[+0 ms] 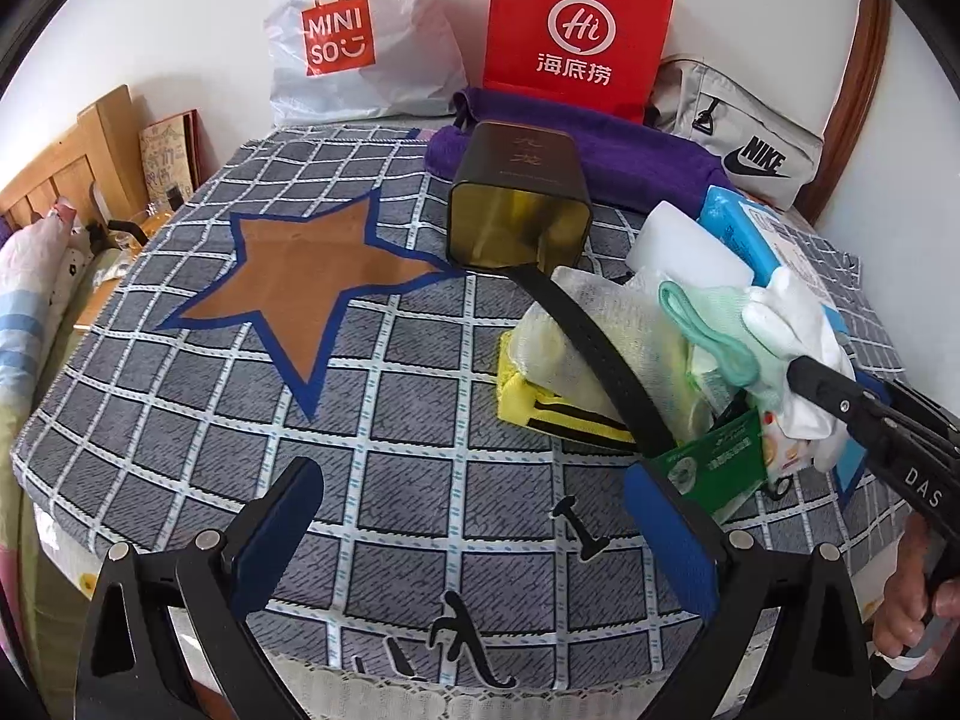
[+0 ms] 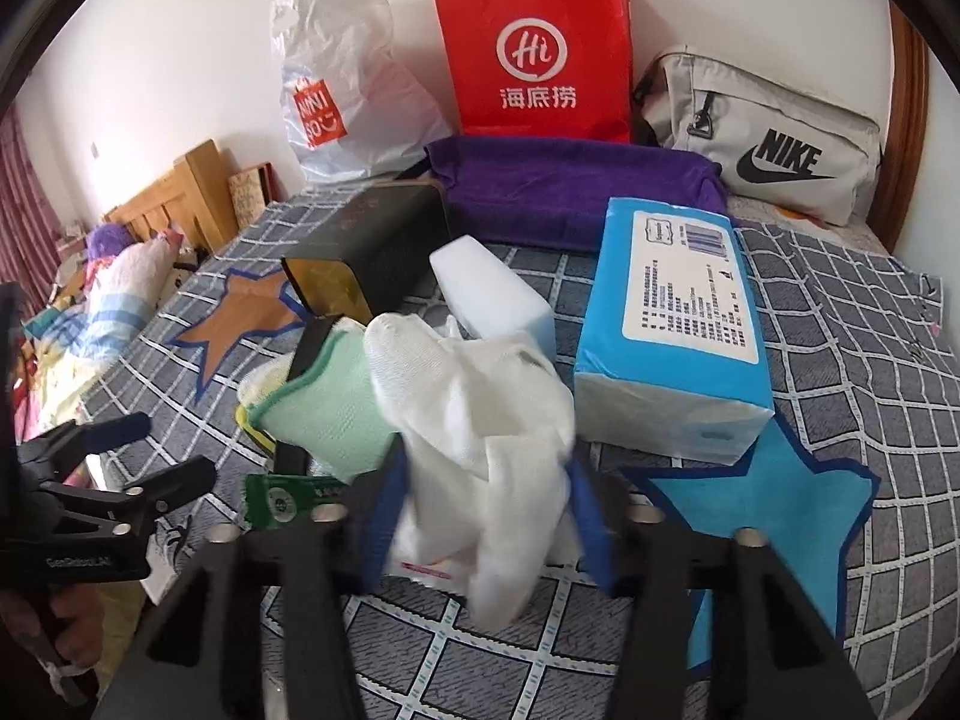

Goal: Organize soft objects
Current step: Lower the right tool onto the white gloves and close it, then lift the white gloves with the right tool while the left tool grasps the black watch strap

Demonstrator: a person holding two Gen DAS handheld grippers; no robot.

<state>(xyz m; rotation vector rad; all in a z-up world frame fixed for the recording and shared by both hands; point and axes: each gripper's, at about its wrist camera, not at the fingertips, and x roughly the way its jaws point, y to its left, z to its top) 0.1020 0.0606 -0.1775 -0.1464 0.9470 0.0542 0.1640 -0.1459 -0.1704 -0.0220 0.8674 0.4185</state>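
Note:
My right gripper (image 2: 480, 498) is shut on a white cloth glove (image 2: 480, 414), held just above a heap of soft things. The heap holds a mint green cloth (image 2: 330, 414), a yellow cloth (image 1: 540, 402), a white mesh cloth (image 1: 624, 324), a black strap (image 1: 582, 330) and a green packet (image 1: 714, 462). In the left wrist view the right gripper (image 1: 804, 372) shows at the right, holding the glove (image 1: 792, 324). My left gripper (image 1: 474, 510) is open and empty over the checked bedspread, left of the heap.
A dark tin (image 1: 516, 198) lies on its side behind the heap. A white foam block (image 2: 498, 294), a blue tissue pack (image 2: 672, 324) and a purple towel (image 2: 570, 192) lie nearby. A Miniso bag (image 2: 336, 84), a red paper bag (image 2: 534, 54) and a grey Nike bag (image 2: 774, 144) line the wall.

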